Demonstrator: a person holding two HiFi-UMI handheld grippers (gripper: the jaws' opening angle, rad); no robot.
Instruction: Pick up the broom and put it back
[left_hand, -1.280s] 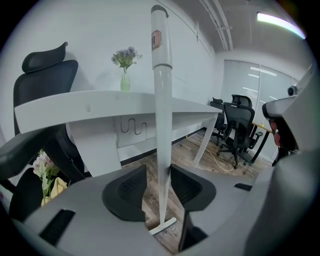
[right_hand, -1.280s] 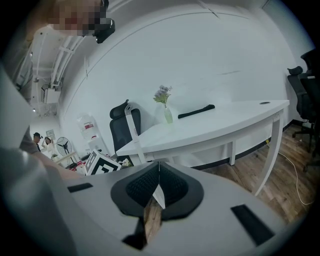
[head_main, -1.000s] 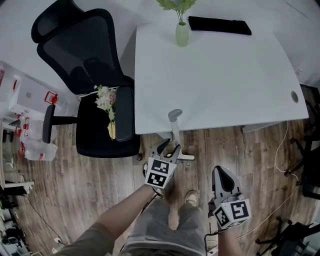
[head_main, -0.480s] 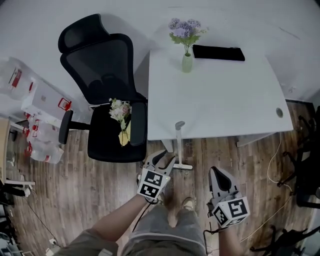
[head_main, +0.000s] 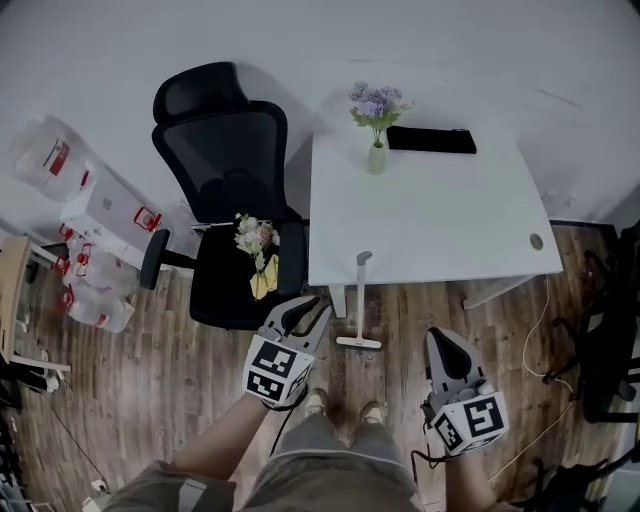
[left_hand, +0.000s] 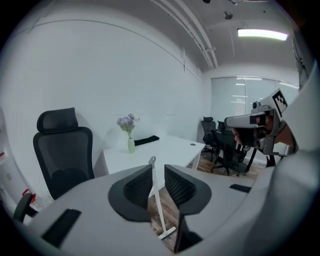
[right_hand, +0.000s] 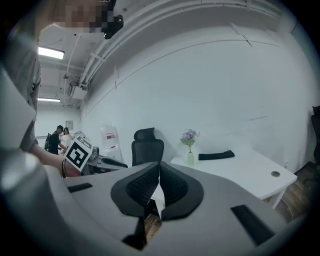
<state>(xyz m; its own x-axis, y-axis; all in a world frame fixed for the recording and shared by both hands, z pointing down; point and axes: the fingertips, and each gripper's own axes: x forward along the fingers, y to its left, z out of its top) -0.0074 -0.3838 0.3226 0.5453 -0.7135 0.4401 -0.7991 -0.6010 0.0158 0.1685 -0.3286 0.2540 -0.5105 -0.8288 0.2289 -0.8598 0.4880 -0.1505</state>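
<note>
The white broom (head_main: 358, 300) stands by itself, its grey handle top leaning on the front edge of the white table (head_main: 450, 225) and its head on the wood floor. My left gripper (head_main: 308, 308) hovers just left of it, apart from it. Its jaws are closing with nothing between them; in the left gripper view the broom (left_hand: 159, 212) shows far off through the gap of the left gripper (left_hand: 158, 170). My right gripper (head_main: 438, 338) hangs to the right of the broom, also apart. In the right gripper view the right gripper (right_hand: 159, 167) has its jaws together and holds nothing.
A black office chair (head_main: 225, 160) with a flower bouquet (head_main: 255, 240) on its seat stands left of the table. On the table are a vase of purple flowers (head_main: 375, 115) and a black pouch (head_main: 431, 140). Plastic bags and boxes (head_main: 85, 235) lie at left; cables (head_main: 535, 320) and another chair at right.
Both grippers and the head camera have risen, so the room looks smaller. The left gripper drew back left from the broom and its jaws narrowed. The broom stayed against the table.
</note>
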